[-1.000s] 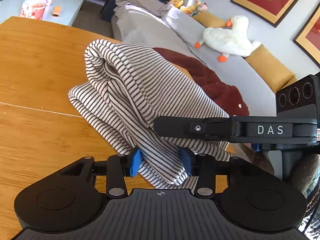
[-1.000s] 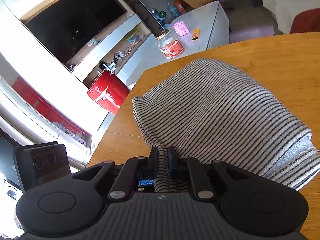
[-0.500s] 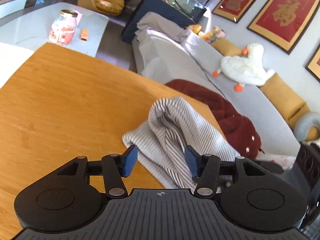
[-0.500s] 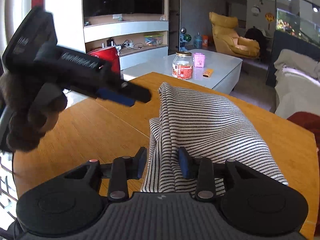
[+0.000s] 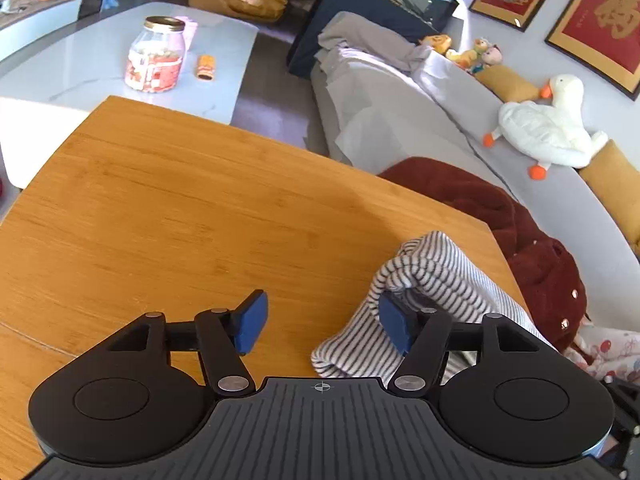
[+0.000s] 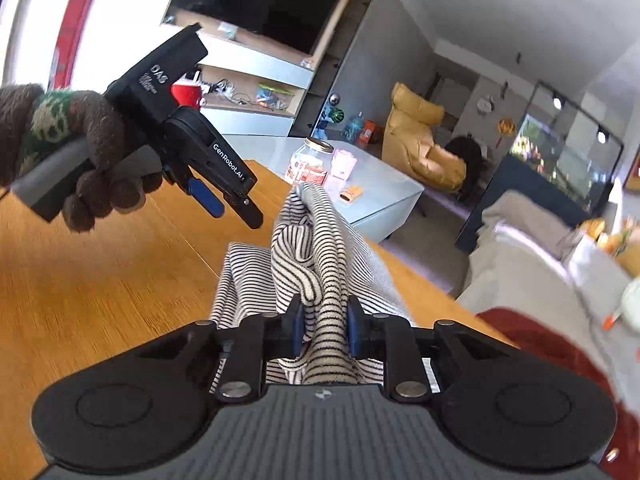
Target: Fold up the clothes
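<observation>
"DAS" and "CenRobot.AI" are printed on the left hand-held gripper (image 6: pixel 218 196), upper left, jaws wide apart and empty. The right hand-held gripper (image 6: pixel 323 330) pinches the striped garment (image 6: pixel 316 248), bunched at centre over the tabletop (image 5: pixel 168 208). A lidded jar (image 5: pixel 156 54), contents unclear, stands beyond.

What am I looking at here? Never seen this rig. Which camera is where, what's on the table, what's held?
No robot: a person holds a handheld two-finger gripper in each hand, and each carries a fisheye camera looking along its fingers. The left camera shows the left gripper open over the wooden table, gripping nothing, though its right pad touches the striped garment at the table edge. The right camera shows the right gripper shut on that striped garment, bunched between its blue pads. The gloved hand with the left gripper appears there too. The sofa is background.
</observation>
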{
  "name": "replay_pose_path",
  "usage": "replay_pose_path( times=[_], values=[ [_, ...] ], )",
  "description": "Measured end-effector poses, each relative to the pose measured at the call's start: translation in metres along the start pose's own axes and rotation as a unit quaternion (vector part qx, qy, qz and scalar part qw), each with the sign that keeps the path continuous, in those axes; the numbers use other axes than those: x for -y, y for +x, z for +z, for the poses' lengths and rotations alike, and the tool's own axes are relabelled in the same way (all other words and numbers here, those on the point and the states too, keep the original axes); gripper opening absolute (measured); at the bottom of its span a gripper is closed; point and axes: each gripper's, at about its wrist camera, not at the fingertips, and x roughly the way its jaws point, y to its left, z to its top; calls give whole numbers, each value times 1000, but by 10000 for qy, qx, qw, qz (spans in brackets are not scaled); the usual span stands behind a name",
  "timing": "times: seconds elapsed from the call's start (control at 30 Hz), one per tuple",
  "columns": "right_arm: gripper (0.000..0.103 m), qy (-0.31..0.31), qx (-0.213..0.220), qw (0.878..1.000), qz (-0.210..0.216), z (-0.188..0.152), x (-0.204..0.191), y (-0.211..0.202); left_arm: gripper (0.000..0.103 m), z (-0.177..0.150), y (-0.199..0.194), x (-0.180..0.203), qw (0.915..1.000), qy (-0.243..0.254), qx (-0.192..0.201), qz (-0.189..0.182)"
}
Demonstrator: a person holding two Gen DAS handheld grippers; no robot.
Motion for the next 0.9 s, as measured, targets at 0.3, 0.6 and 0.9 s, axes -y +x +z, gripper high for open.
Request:
replay_pose_path(
  times=[0.3,0.6,0.9],
  values=[
    [27,-1102,-109,9938,2,-19,-62,22,63,3,-22,-11,9995,-129,280,-69],
    [47,-822,-94,9962,275,-13,-54,22,67,-9,-37,69,9853,925,284,-1410],
    [53,-285,-15,9996,48,-24,-13,6,67,-34,-36,53,9940,666,241,-839]
  ],
)
